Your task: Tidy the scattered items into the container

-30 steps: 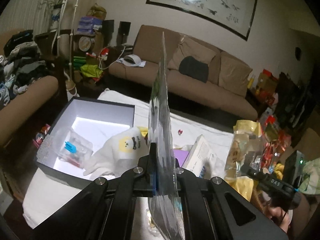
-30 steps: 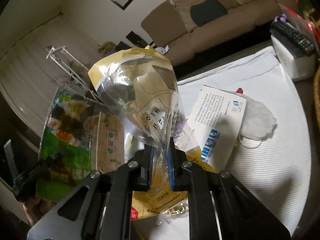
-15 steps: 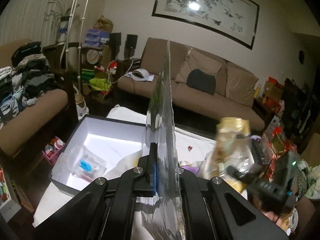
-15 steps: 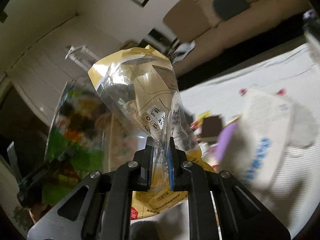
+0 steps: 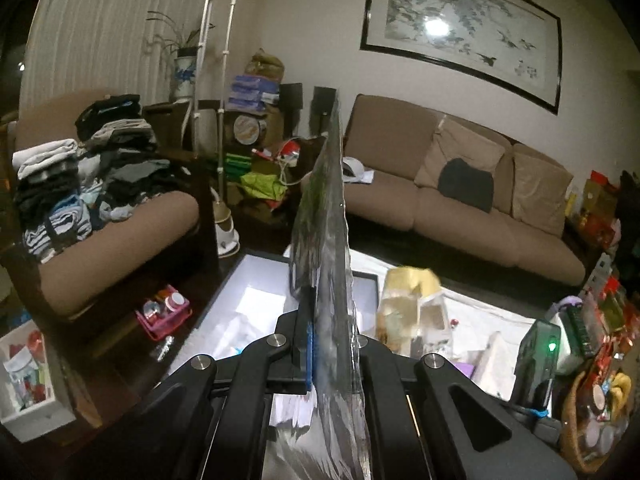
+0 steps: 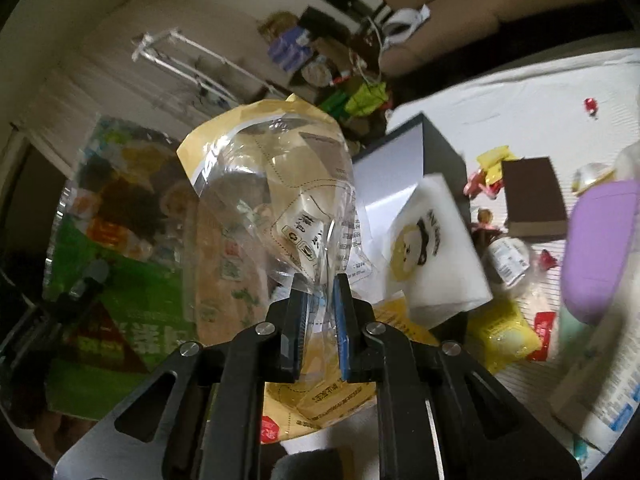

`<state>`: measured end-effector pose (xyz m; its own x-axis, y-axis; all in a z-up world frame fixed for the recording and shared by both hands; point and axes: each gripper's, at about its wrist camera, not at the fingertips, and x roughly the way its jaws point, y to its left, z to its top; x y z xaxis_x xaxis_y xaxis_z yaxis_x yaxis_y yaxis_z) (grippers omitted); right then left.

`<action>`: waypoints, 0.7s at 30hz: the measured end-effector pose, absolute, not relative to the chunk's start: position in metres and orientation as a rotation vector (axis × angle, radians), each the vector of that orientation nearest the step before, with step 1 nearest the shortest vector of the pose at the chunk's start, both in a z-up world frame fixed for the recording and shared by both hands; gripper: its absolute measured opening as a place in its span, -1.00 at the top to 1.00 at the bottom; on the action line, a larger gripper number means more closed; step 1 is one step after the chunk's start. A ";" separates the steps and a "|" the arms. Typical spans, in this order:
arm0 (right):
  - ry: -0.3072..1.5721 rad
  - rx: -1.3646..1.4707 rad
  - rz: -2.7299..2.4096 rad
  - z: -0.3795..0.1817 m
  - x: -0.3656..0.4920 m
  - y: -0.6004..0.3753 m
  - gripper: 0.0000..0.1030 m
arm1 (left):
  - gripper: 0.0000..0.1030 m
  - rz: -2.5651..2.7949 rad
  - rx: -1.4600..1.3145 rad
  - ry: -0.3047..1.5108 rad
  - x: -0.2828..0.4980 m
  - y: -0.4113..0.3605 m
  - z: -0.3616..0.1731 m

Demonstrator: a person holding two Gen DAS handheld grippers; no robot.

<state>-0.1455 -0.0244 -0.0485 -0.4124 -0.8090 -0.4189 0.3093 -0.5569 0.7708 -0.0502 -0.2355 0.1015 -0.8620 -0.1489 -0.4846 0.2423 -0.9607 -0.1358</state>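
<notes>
My left gripper is shut on a flat green snack packet, seen edge-on and standing upright above the near end of the dark box with a white inside. My right gripper is shut on the lower part of a clear bag with yellow edges. That bag hangs just right of the box. The green packet shows at the left in the right wrist view. A white pouch with a yellow face leans over the box wall.
On the white cloth lie a brown box, a purple case, yellow sachets and a white carton. An armchair piled with clothes stands left, a sofa behind, a pink basket on the floor.
Both grippers have swung left with their packets. The clear yellow bag has come from the right side of the table to beside the box, and the box now lies straight ahead of the left gripper.
</notes>
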 end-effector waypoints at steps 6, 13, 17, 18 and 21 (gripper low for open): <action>-0.789 1.010 -1.993 -0.053 -0.148 -0.053 0.73 | 0.97 -2.785 0.651 0.180 -0.063 -0.248 0.101; -0.908 0.888 -1.846 -0.057 -0.154 -0.071 0.71 | 0.97 -2.663 0.593 0.013 -0.075 -0.246 0.101; -1.054 0.879 -1.735 -0.078 -0.160 -0.080 0.65 | 0.96 -2.616 0.604 -0.051 -0.088 -0.242 0.085; -1.033 0.930 -1.784 -0.084 -0.161 -0.082 0.63 | 0.96 -2.611 0.612 -0.065 -0.092 -0.240 0.081; -0.977 1.028 -1.876 -0.096 -0.161 -0.081 0.52 | 0.95 -2.614 0.638 -0.085 -0.103 -0.233 0.070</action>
<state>-0.1607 -0.0812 -0.0957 -0.3786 -0.8760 -0.2987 0.2572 -0.4096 0.8753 -0.1025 -0.2333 0.0700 -0.7939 -0.4363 -0.4235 0.4078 -0.8987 0.1615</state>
